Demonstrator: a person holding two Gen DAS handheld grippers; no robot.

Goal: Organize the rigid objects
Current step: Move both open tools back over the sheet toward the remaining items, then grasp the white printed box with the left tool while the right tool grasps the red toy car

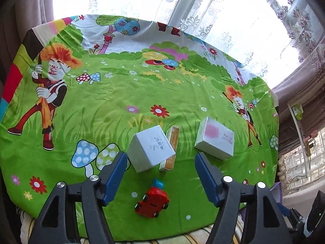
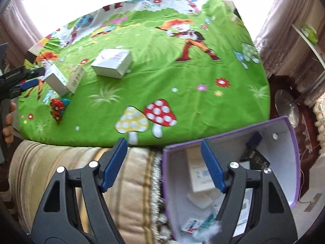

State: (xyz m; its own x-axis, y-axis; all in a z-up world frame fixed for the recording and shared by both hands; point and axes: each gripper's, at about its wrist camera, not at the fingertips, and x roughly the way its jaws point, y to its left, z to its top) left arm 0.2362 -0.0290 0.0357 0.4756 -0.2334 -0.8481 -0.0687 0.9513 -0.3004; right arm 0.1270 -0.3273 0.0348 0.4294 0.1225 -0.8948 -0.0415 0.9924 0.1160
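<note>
On the green cartoon cloth (image 1: 121,105) a white cube box (image 1: 151,149) stands tilted, leaning by a slim orange box (image 1: 171,148). To their right lies a white box with a pink print (image 1: 215,138), and a red toy car (image 1: 152,201) sits nearer. My left gripper (image 1: 161,154) hangs open above the car, its left fingertip close beside the cube box and nothing pressed between the pads. My right gripper (image 2: 162,142) is open and empty over the edge of a purple storage box (image 2: 292,142) that holds several small packages. The right wrist view shows the left gripper (image 2: 38,77) beside the cube box (image 2: 55,80).
A beige striped cushion (image 2: 81,162) lies below the cloth's near edge. Lace curtains (image 1: 223,20) and a bright window stand behind the table. A person's hand (image 2: 9,122) holds the left gripper's handle. A shelf (image 2: 308,40) and dark furniture stand at the right.
</note>
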